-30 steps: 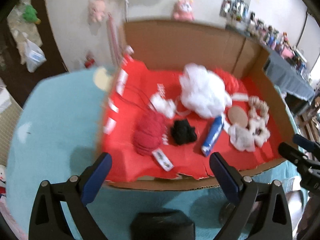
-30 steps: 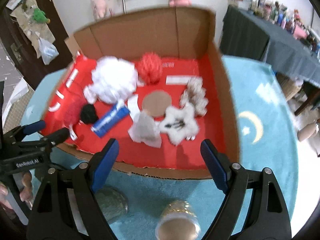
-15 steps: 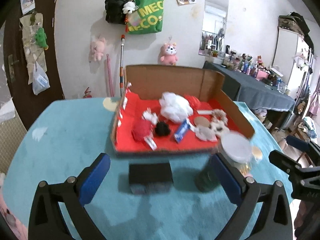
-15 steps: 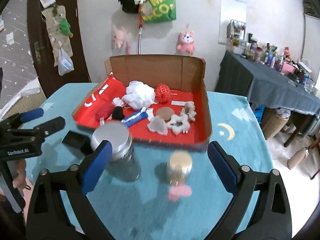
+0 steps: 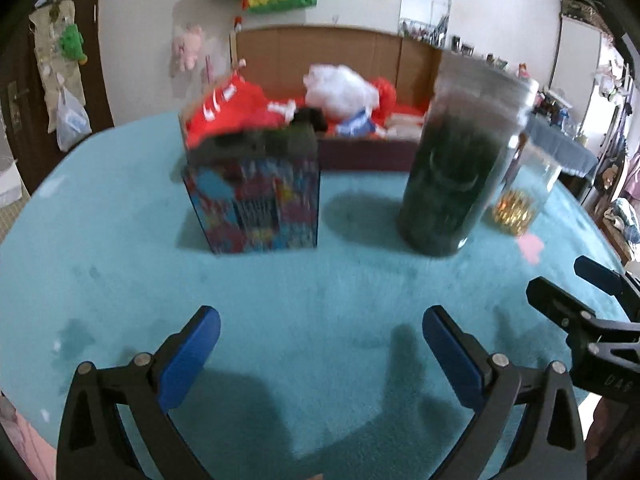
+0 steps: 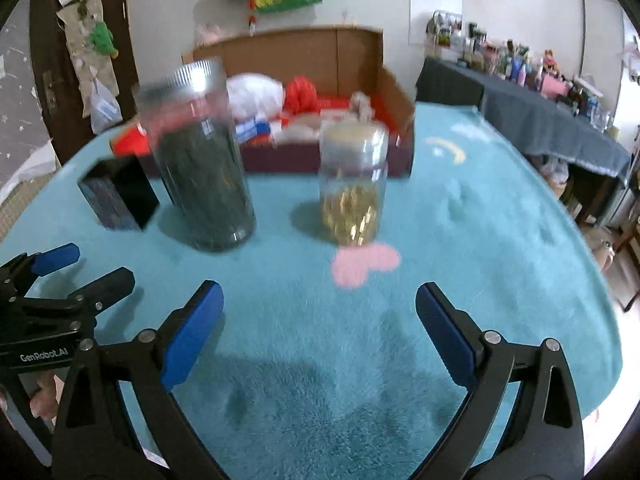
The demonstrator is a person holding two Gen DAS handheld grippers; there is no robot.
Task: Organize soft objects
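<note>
The left gripper (image 5: 320, 344) hangs low over the teal tablecloth (image 5: 120, 264), its blue-padded fingers spread wide with nothing between them. Ahead of it and a little to its left stands a colourful patterned box (image 5: 260, 196); ahead to its right stands a tall jar of dark green contents (image 5: 452, 168), with a smaller jar of gold pieces (image 5: 516, 208) just behind that.

The right gripper (image 6: 320, 340) is likewise splayed and empty above the cloth, the left gripper (image 6: 76, 280) beside it at its left. Just ahead lies a pink heart patch (image 6: 366, 264) on the cloth, and beyond it the gold jar (image 6: 354, 184); the green jar (image 6: 204, 160) stands ahead to the left, the box (image 6: 120, 196) further left.

Behind all these sits the cardboard tray (image 6: 352, 52), lined in red. In it lie the soft objects: a white puff (image 5: 340, 88), a red puff (image 6: 302, 94) and a black one (image 5: 314, 118), well apart from both grippers. Both views are blurred.
</note>
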